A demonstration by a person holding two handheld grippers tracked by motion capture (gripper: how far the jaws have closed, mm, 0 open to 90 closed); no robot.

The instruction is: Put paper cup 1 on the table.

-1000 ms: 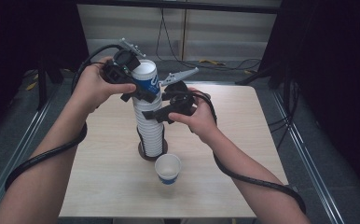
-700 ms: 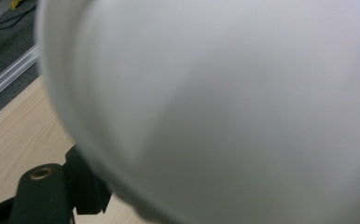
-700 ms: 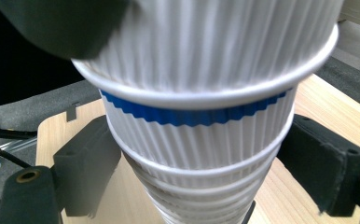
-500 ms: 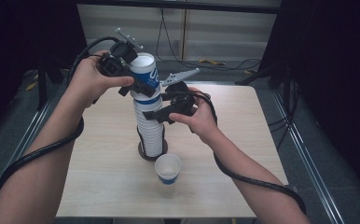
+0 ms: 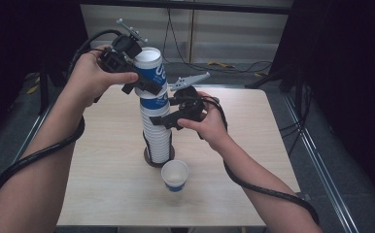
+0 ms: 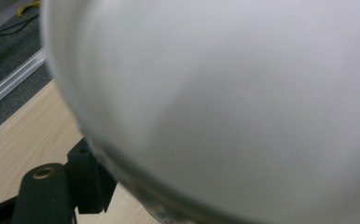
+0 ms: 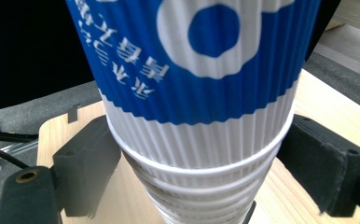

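Step in hand, as judged: separating the top cup (image 5: 151,73) from the nested stack of cups (image 5: 157,133), which stands upright on a dark coaster (image 5: 149,160) near the middle of the counter (image 5: 253,145). The left gripper (image 5: 144,82) has just been closing its jaws and now clamps the top cup at its blue band, the cup sitting partly lifted out of the stack. The right gripper (image 5: 173,114) braces the stack below: its jaws (image 7: 89,172) straddle the white ribbed rims and appear to press on both sides. A single cup (image 5: 175,175) stands upright in front of the stack, apart from it. Next move calls for a straight upward pull with the left while the right holds firm, or the stack may tip.
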